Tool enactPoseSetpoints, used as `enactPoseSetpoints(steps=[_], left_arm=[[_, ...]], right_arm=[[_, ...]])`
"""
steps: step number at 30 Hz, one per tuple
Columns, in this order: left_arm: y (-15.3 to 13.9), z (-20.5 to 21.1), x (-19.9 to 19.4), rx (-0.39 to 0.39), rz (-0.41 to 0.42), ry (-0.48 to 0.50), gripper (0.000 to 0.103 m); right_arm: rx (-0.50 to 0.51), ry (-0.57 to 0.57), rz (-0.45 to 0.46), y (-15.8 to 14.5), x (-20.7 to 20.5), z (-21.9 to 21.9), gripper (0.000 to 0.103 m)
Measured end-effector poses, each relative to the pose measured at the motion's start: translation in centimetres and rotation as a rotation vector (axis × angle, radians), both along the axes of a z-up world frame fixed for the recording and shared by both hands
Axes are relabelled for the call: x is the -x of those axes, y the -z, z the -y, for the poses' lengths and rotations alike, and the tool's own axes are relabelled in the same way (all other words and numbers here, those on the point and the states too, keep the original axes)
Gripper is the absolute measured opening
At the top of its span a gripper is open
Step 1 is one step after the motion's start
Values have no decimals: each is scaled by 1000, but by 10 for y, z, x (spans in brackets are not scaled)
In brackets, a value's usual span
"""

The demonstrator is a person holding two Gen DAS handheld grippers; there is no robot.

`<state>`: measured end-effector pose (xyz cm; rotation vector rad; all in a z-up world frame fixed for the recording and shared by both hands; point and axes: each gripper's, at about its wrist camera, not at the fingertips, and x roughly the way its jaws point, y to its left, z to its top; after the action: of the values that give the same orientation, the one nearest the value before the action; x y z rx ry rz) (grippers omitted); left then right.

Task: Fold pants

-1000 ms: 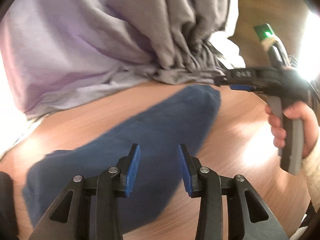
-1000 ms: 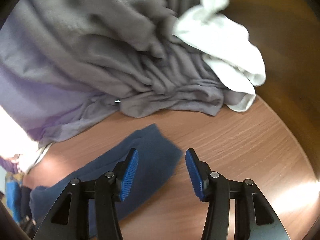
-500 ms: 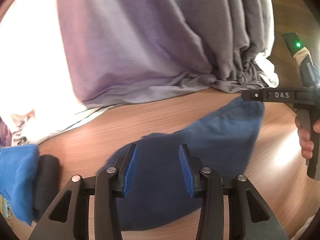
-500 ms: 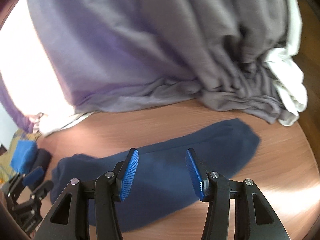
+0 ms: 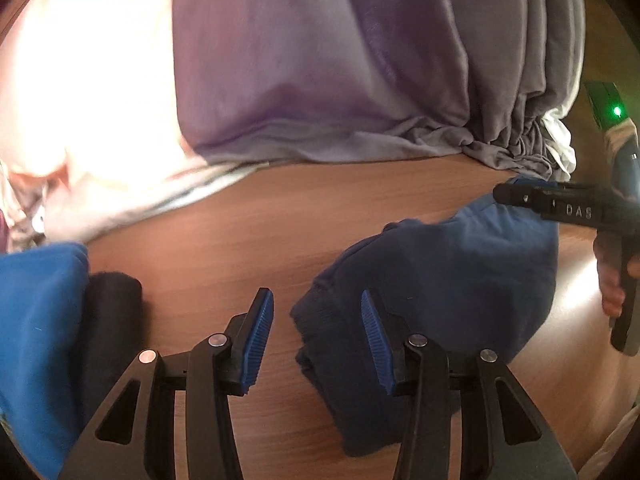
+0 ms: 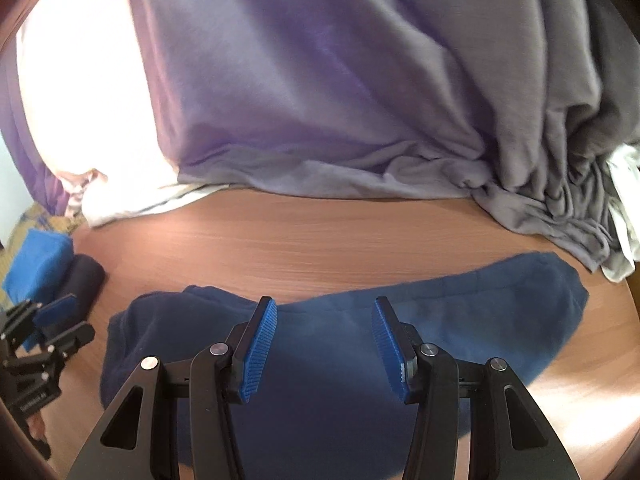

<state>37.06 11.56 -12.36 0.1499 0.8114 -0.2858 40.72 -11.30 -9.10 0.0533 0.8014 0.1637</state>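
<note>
My navy pants [image 6: 340,344] lie as a long, already narrowed strip across the lower half of the wooden table [image 6: 320,236], still needing their crosswise folds, while my left gripper [image 5: 318,338], jaws just widening, and right gripper [image 6: 324,346] hover over them part open, holding nothing

Pants [image 6: 340,344] on table [image 6: 320,240], heaped cloth [image 6: 340,100] behind, folded stack [image 6: 36,264] left.

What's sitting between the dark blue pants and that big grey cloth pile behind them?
Nothing: only bare wooden table lies between the pants and the grey cloth pile. The right wrist view shows that strip most clearly.
</note>
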Motion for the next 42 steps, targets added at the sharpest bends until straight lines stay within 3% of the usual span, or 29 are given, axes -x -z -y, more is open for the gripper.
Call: enactPoseSetpoints(steps=[9,15,20,24,26,30,36,42], left_arm=[[33,-24,-38,186,-121,-4,45],[53,-21,-46,244,-196,17,45],[58,-19,-46,254,-200,22,43],[58,-19,-44,261,-192,31,31],[50,-20,-39,251,-171,19,22],[24,-18,-21,253,-144,-5,20],[3,-15,-5,267,-215,-96,19],[29,-26,-9,197,-303,-209,19]], right_arm=[[60,-13,-76,27,-23,-23,50],[83,-11,-82,35,-28,-24,51],[105,14,-105,45,-36,-18,51],[97,19,-129,51,-41,-15,50],[92,17,-131,52,-41,-15,50],[89,18,-130,51,-40,-14,50],[61,27,-131,51,-41,-10,50],[90,29,-168,64,-49,-12,50]])
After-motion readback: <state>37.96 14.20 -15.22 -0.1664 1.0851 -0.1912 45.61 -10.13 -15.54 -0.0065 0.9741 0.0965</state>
